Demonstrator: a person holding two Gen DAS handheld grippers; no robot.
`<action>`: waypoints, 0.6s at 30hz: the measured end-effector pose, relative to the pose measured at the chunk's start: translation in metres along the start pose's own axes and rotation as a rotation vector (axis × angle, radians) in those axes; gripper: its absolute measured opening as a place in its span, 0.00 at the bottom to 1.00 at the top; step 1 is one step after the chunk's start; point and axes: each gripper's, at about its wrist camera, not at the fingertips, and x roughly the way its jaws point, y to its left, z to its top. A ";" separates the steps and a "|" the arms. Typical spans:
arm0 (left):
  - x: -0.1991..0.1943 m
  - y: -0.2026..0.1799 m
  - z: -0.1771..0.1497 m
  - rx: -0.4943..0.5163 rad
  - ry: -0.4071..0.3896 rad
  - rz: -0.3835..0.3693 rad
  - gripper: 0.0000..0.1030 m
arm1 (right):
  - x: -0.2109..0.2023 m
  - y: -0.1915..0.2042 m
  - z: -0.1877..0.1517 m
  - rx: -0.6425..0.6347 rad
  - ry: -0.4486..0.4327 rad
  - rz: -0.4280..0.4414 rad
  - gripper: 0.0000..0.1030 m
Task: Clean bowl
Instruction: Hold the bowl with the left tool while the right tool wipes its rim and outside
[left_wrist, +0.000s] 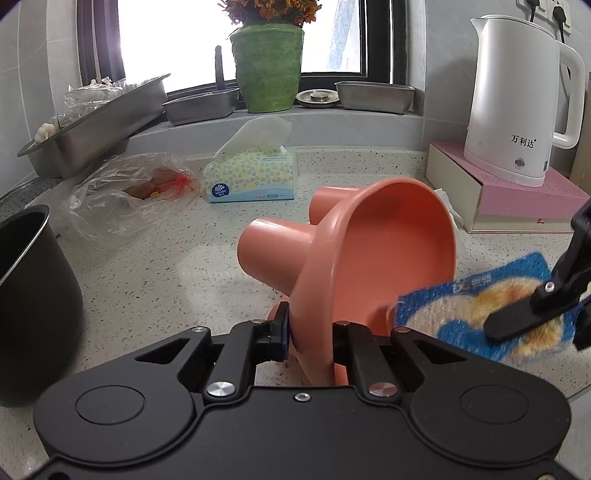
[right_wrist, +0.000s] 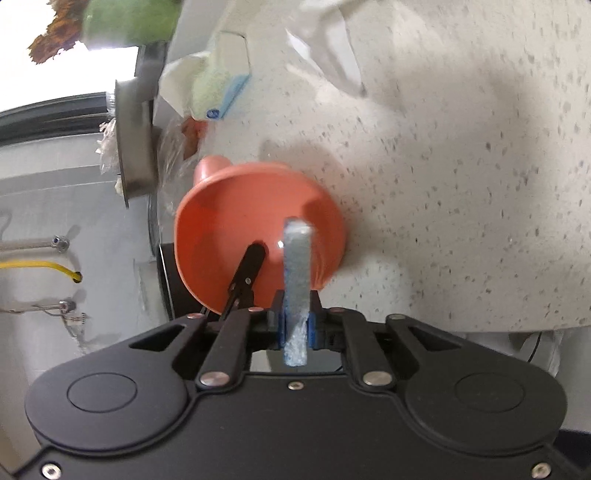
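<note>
A salmon-pink bowl (left_wrist: 391, 243) with tube-shaped legs is tipped on its side above the speckled counter (left_wrist: 147, 273), its hollow facing right. My left gripper (left_wrist: 310, 332) is shut on the bowl's lower rim. My right gripper (right_wrist: 295, 321) is shut on a blue and orange sponge (right_wrist: 297, 273). In the left wrist view that sponge (left_wrist: 480, 302) sits at the bowl's lower right rim. In the right wrist view the sponge stands edge-on in front of the bowl (right_wrist: 229, 206). One left finger (right_wrist: 251, 266) lies inside the rim. Whether the sponge touches the bowl I cannot tell.
A white kettle (left_wrist: 517, 92) stands on a pink box (left_wrist: 517, 199) at the right. A tissue pack (left_wrist: 251, 173) and a plastic bag (left_wrist: 129, 188) lie behind the bowl. A dark pot (left_wrist: 33, 302) is at the left. Steel trays (left_wrist: 99, 122) and a green flowerpot (left_wrist: 267, 66) line the sill.
</note>
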 end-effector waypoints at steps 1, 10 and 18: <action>0.000 0.000 0.000 0.000 0.000 0.000 0.11 | -0.001 0.001 0.001 -0.007 -0.006 -0.010 0.11; 0.000 -0.001 0.000 -0.004 -0.002 0.003 0.12 | 0.007 0.032 -0.005 -0.292 -0.052 -0.191 0.11; 0.001 0.002 -0.001 -0.022 0.008 0.005 0.15 | 0.023 0.033 -0.002 -0.251 0.036 -0.114 0.11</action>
